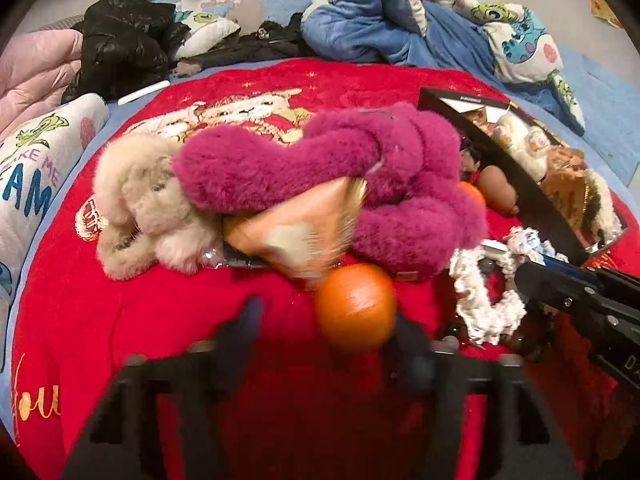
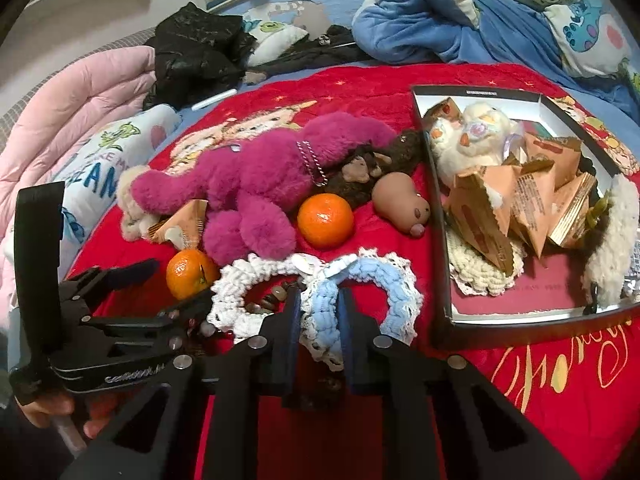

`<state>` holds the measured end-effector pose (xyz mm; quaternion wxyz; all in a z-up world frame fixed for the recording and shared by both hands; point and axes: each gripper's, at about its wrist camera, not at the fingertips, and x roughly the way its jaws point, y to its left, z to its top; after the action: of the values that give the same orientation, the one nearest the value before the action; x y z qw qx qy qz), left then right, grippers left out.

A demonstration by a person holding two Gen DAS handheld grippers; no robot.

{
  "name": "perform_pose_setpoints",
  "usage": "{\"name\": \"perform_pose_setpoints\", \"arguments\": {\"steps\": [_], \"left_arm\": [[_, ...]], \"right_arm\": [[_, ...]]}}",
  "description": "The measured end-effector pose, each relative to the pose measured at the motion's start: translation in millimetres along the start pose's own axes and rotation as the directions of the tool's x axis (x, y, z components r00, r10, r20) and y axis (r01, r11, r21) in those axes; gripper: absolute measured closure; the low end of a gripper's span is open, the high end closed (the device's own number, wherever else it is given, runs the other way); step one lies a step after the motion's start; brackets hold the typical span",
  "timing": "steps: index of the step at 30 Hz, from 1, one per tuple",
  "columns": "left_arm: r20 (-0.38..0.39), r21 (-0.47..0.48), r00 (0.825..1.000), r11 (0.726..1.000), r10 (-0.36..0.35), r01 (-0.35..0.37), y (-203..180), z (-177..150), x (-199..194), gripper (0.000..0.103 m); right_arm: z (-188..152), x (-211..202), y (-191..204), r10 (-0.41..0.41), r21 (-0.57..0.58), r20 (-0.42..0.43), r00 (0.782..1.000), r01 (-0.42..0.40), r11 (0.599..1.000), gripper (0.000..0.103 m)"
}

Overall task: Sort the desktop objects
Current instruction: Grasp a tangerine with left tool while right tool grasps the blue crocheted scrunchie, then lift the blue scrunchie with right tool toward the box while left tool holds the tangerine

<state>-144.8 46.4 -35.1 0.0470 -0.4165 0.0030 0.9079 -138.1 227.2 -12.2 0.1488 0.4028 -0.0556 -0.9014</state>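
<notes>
Right gripper (image 2: 318, 312) clamped narrow on blue-white crocheted scrunchie (image 2: 360, 280), lower centre; straight lift advised, toward box (image 2: 438, 216) at right. Left gripper (image 1: 324, 336) half-closed around tangerine (image 1: 356, 306), contact uncertain.

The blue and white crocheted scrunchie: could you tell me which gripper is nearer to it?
Right. The right gripper is shut on the blue and white scrunchie. The left gripper sits further left, around the nearer orange, apart from the scrunchie.
</notes>
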Motion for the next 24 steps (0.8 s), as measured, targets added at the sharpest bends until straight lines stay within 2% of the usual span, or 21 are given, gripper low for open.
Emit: {"name": "perform_pose_setpoints", "arguments": {"steps": [1,3,8,13,24], "left_arm": [[0.003,-0.006,1.000,1.000,0.002,-0.002,1,0,-1,0.064],[0.006,-0.023,1.000,1.000,-0.013,0.013,5,0,-3,0.069],[0.016,-0.039,0.999,0.998,-0.041,0.041,8,-1,-7,0.069],[0.037,-0.053,0.995,0.995,-0.087,0.089,10,-6,-17,0.069],[0.128,0.059,0.985,0.993,-0.112,0.106,-13,-15,-45,0.069]], "right_arm": [[0,-1,1,0.004,-0.001,0.002,1.000,-0.004,1.000,0.087],[1,-5,2,0.015,-0.009,0.012,1.000,-0.015,1.000,0.088],[1,-10,2,0.012,-0.001,0.029,0.999,-0.012,1.000,0.089],[3,-19,-3,0.047,0.026,0.059,0.997,-0.048,0.999,0.089],[8,-36,-15,0.078,0.069,0.107,0.991,-0.085,0.994,0.089]]}}
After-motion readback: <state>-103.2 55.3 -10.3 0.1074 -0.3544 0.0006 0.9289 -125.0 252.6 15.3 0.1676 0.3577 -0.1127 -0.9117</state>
